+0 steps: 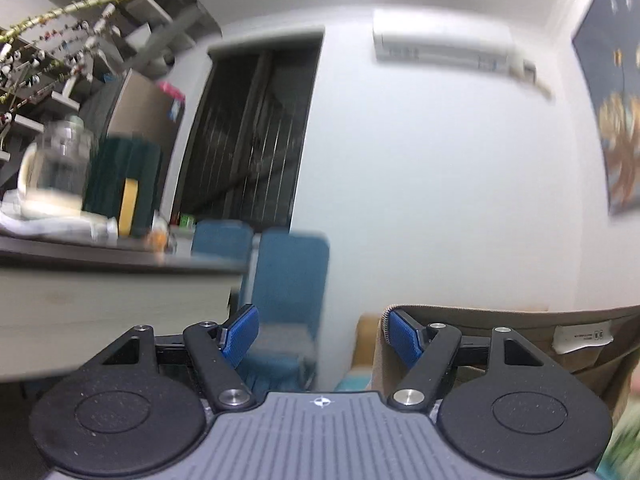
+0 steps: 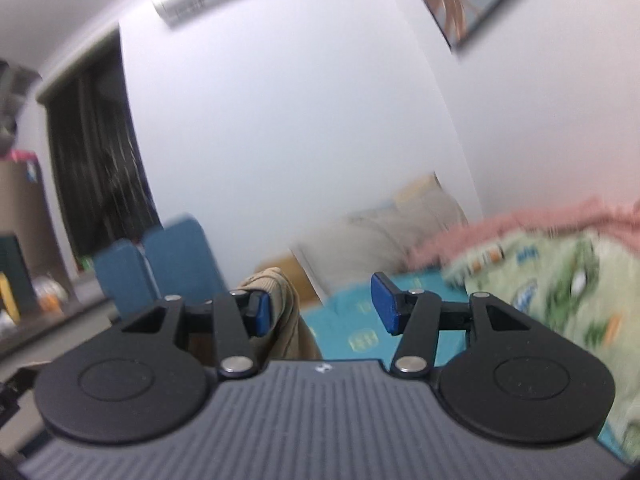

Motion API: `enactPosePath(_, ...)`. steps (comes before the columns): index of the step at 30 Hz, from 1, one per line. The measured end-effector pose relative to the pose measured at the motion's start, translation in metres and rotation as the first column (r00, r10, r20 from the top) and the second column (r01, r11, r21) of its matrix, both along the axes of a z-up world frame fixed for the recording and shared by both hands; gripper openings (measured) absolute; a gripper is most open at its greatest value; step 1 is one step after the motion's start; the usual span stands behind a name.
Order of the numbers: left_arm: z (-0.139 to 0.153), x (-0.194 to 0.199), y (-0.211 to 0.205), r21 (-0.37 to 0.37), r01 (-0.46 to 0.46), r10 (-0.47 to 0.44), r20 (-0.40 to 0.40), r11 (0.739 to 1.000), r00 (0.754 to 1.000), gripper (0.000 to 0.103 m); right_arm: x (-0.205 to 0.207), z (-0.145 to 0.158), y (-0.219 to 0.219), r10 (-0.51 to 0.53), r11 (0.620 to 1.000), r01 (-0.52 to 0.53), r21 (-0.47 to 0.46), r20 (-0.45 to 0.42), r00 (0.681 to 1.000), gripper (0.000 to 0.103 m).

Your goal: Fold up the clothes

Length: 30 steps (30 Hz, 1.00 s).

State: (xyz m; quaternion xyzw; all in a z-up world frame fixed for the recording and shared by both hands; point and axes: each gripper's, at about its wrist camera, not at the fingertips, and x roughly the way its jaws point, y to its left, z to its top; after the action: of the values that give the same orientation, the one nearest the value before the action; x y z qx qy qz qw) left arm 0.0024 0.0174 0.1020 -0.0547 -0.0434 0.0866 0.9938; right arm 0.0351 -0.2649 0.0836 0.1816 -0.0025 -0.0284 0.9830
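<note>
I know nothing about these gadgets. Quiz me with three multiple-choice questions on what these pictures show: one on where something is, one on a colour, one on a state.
1. Where do the tan trousers hang in the left view?
A. over the right finger
B. on the desk
C. on the chairs

2. What colour are the finger pads?
A. red
B. blue
C. green

3. How do the right gripper fingers stand?
A. shut tight
B. apart
C. hidden

Answers: 1 A, tan cloth drapes there; 2 B, all four pads look blue; 3 B, a wide gap shows the bedsheet.
</note>
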Motion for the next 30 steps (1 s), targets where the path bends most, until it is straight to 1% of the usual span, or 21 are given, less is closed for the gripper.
enactPosePath(4, 0.082, -0.054, -0.002, 0.014, 0.023, -0.025, 0.124, 1.000, 0.992, 0.072, -0.049, 0.081, 0.003, 0.022, 0.999, -0.019, -0.026, 0.107, 0.994, 0.054)
enactPosePath(7, 0.147, -0.094, -0.007, 0.034, 0.051, -0.057, 0.182, 0.998, 0.982, 0.072, -0.088, 0.140, 0.001, 0.029, 0.999, -0.022, -0.040, 0.171, 0.985, 0.054)
enactPosePath(10, 0.203, -0.136, -0.012, 0.038, 0.079, -0.085, 0.230, 0.996, 0.969, 0.072, -0.131, 0.193, -0.004, 0.035, 0.999, -0.024, -0.048, 0.237, 0.971, 0.054)
enactPosePath(12, 0.238, -0.165, -0.017, 0.019, 0.100, -0.101, 0.237, 0.995, 0.966, 0.072, -0.159, 0.220, -0.005, 0.037, 0.998, -0.021, -0.064, 0.267, 0.963, 0.054)
enactPosePath(14, 0.267, -0.185, -0.019, 0.000, 0.118, -0.116, 0.221, 0.993, 0.968, 0.072, -0.186, 0.245, -0.007, 0.038, 0.997, -0.016, -0.080, 0.289, 0.957, 0.054)
enactPosePath(15, 0.281, -0.194, -0.020, -0.009, 0.126, -0.122, 0.212, 0.992, 0.970, 0.072, -0.195, 0.254, -0.007, 0.041, 0.996, -0.017, -0.086, 0.289, 0.956, 0.054)
enactPosePath(17, 0.301, -0.206, -0.021, -0.027, 0.129, -0.122, 0.195, 0.991, 0.973, 0.072, -0.202, 0.265, -0.009, 0.053, 0.995, -0.029, -0.092, 0.262, 0.964, 0.054)
enactPosePath(18, 0.309, -0.209, -0.019, -0.031, 0.114, -0.105, 0.196, 0.993, 0.975, 0.072, -0.203, 0.268, -0.010, 0.053, 0.995, -0.030, -0.097, 0.246, 0.968, 0.054)
enactPosePath(20, 0.318, -0.217, -0.018, -0.032, 0.075, -0.067, 0.195, 0.997, 0.979, 0.071, -0.197, 0.264, -0.014, 0.041, 0.994, -0.020, -0.107, 0.203, 0.978, 0.054)
enactPosePath(21, 0.318, -0.214, -0.017, -0.045, 0.086, -0.076, 0.177, 0.995, 0.981, 0.070, -0.189, 0.257, -0.018, 0.038, 0.994, -0.020, -0.104, 0.172, 0.984, 0.054)
enactPosePath(22, 0.313, -0.206, -0.018, -0.065, 0.112, -0.102, 0.147, 0.992, 0.984, 0.069, -0.181, 0.248, -0.020, 0.042, 0.995, -0.027, -0.099, 0.145, 0.989, 0.054)
enactPosePath(24, 0.291, -0.179, -0.020, -0.085, 0.162, -0.155, 0.081, 0.983, 0.985, 0.069, -0.166, 0.225, -0.021, 0.064, 0.994, -0.055, -0.095, 0.101, 0.993, 0.054)
enactPosePath(27, 0.233, -0.138, -0.035, -0.007, 0.207, -0.207, 0.024, 0.978, 0.978, 0.070, -0.141, 0.191, -0.017, 0.070, 0.985, -0.060, -0.159, 0.060, 0.996, 0.054)
enactPosePath(28, 0.209, -0.127, -0.040, 0.008, 0.243, -0.243, 0.000, 0.970, 0.970, 0.070, -0.133, 0.180, -0.018, 0.072, 0.985, -0.064, -0.158, 0.042, 0.997, 0.054)
enactPosePath(30, 0.159, -0.108, -0.048, 0.005, 0.342, -0.341, -0.054, 0.940, 0.938, 0.071, -0.117, 0.159, -0.020, 0.073, 0.985, -0.070, -0.155, 0.011, 0.997, 0.054)
